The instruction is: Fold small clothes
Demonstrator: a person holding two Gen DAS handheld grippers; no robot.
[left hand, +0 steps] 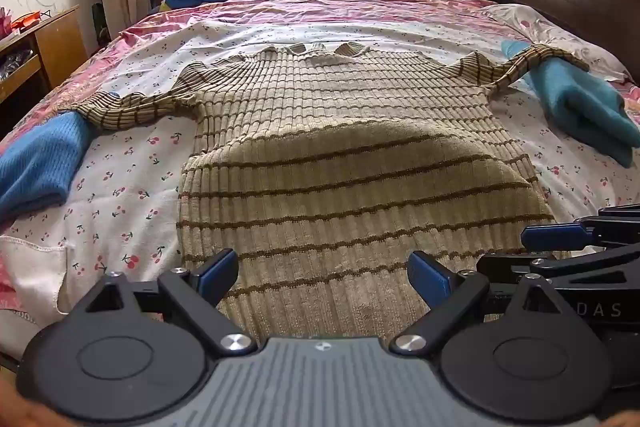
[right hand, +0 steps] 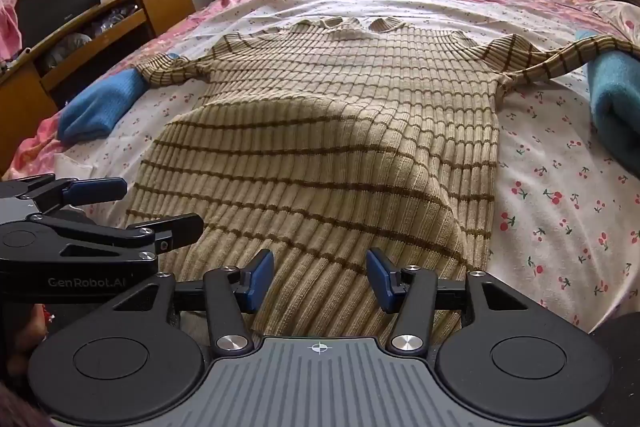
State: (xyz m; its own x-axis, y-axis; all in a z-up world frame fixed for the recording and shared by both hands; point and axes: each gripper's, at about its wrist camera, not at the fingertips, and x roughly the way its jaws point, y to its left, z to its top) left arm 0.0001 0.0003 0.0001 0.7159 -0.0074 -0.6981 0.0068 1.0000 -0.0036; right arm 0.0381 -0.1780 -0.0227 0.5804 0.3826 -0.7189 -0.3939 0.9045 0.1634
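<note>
- Cherry-print bedsheet (left hand: 132,163) covers the bed; a striped beige sweater (left hand: 340,131) lies flat on it, sleeves spread.
- Left gripper (left hand: 322,277) and right gripper (right hand: 320,279) hover side by side, level, both spread wide and holding nothing.
- Sweater's hem sits between and beneath each pair of fingers.

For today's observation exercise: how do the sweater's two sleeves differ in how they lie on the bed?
The left sleeve lies low and bunched, its end on a ribbed bright-blue folded garment. The right sleeve stretches out longer, draped over a fuzzier teal folded garment. Both share the tan knit with dark stripes, spread outward from the sweater.
</note>
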